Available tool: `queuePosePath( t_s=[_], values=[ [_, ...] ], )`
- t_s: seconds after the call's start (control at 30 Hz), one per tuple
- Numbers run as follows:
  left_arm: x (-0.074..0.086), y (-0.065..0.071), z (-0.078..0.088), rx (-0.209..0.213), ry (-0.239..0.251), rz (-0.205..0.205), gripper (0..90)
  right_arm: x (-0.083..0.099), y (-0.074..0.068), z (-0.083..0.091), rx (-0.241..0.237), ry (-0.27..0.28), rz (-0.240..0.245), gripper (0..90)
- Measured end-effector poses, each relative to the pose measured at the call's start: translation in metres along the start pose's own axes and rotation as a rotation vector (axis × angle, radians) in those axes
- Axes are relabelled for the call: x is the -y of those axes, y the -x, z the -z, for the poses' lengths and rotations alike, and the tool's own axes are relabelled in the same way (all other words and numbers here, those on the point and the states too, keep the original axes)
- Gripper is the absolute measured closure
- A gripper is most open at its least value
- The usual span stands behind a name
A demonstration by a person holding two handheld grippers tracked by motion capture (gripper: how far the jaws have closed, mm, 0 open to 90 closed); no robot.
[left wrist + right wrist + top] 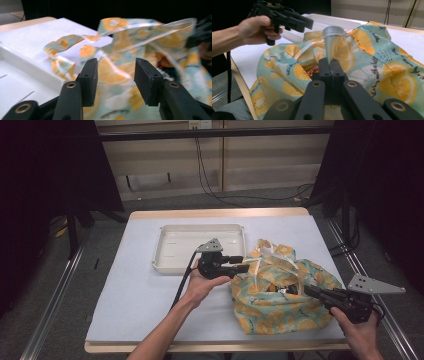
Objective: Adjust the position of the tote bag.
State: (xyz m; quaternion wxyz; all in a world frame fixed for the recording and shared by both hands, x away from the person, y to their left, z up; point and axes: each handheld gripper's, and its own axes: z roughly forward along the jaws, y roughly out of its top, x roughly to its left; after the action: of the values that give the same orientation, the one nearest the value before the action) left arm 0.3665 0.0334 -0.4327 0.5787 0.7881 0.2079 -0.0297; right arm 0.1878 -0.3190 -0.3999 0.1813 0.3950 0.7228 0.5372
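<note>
On the white table (135, 285), toward its right half, lay a teal bag printed with orange slices (280, 295), crumpled and slack, with its mouth gaping upward and something dark and red showing inside. Just to its left stood a shallow white tray (172, 245), close beside the bag's edge.

At the bag's right side, the right gripper (307, 291) had its jaws pressed fully together on a pinch of the fabric (in the right gripper view the two black pads met with no gap, a fold of printed cloth rising out between them). The person's right hand (357, 330) held it low at the table's near right corner.

The left gripper (245, 265) hovered at the bag's upper left rim, held level in the left hand (202, 282). Its jaws stood partly apart; no cloth was clamped. In the left gripper view the pads (90, 77) sat well clear of each other, with the bag's clear-edged rim and a loose strap (62, 45) lying beyond them, not pressed by either pad.
</note>
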Motion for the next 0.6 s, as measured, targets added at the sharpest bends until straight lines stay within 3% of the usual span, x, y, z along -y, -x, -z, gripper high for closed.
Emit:
queuePosePath(
  t_s=[0.07,0.2,0.37,0.4,0.43,0.47,0.5,0.57,0.6],
  values=[
    [0.004,-0.009,-0.003,-0.014,-0.001,0.024,48.0,0.0,0.0,0.002,0.003,0.001,0.003,90.0],
    [0.005,-0.018,-0.011,-0.041,-0.021,0.012,38.4,0.001,0.002,0.003,0.009,0.005,-0.003,90.0],
    [0.011,-0.024,-0.023,-0.06,-0.056,0.037,35.9,0.001,0.002,0.001,0.004,-0.002,0.004,90.0],
    [0.013,-0.021,-0.028,-0.035,-0.064,0.019,40.1,0.0,0.001,0.001,0.001,-0.004,0.005,90.0],
    [0.013,-0.021,-0.028,-0.035,-0.064,0.019,50.5,0.0,0.001,0.001,0.001,-0.004,0.005,90.0],
    [0.013,-0.018,-0.029,-0.009,-0.077,0.007,50.5,0.0,0.001,0.0,0.001,-0.005,0.007,90.0],
    [0.011,-0.011,-0.03,0.04,-0.086,-0.016,82.0,0.0,0.003,0.0,0.004,-0.007,0.004,90.0],
    [0.009,-0.008,-0.028,0.059,-0.089,-0.029,88.8,0.0,0.003,-0.001,0.004,-0.008,0.001,90.0],
    [0.003,0.001,-0.022,0.076,-0.086,-0.053,89.3,-0.001,0.005,-0.001,0.007,-0.008,0.002,90.0]
  ],
)
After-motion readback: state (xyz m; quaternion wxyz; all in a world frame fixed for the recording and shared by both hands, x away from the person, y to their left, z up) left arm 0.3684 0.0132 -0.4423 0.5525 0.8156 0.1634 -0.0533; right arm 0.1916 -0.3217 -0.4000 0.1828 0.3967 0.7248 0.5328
